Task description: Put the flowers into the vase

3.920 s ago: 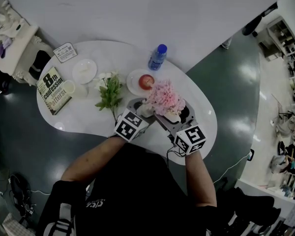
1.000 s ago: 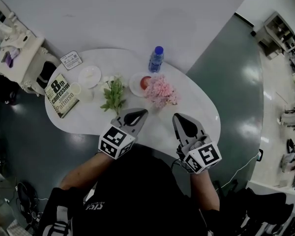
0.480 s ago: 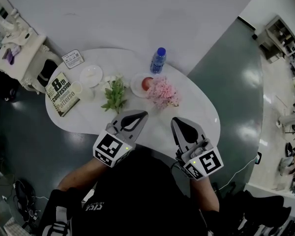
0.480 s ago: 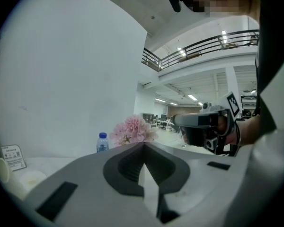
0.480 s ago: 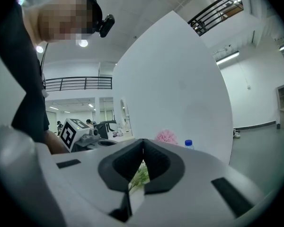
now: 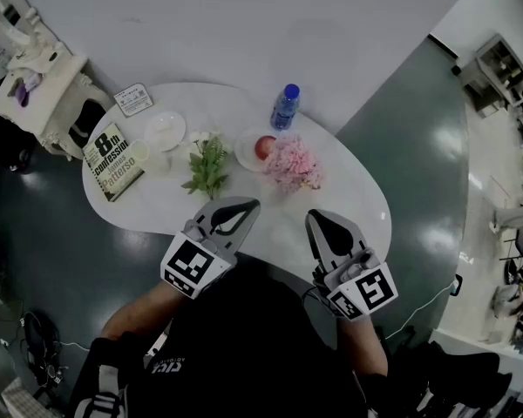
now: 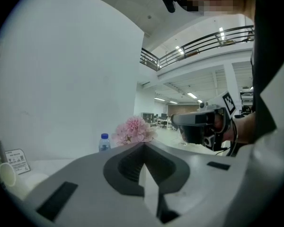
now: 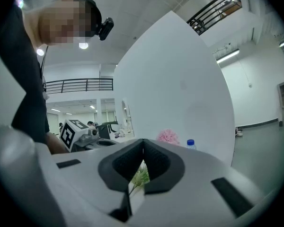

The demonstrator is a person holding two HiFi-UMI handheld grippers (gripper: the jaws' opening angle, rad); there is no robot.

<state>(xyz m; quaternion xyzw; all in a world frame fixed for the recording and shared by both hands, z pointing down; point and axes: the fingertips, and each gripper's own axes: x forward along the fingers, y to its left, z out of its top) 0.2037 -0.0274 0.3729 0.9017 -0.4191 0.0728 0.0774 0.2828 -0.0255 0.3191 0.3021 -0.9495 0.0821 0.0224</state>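
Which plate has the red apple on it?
The plate next to the pink flowers, with the red apple sitting on it. The other plate, over by the book, has no fruit.

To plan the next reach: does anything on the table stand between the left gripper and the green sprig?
Nothing visible does. In the head view only bare table lies between the shut left gripper and the green sprig. The cup stands off to the left, the plate to the right.
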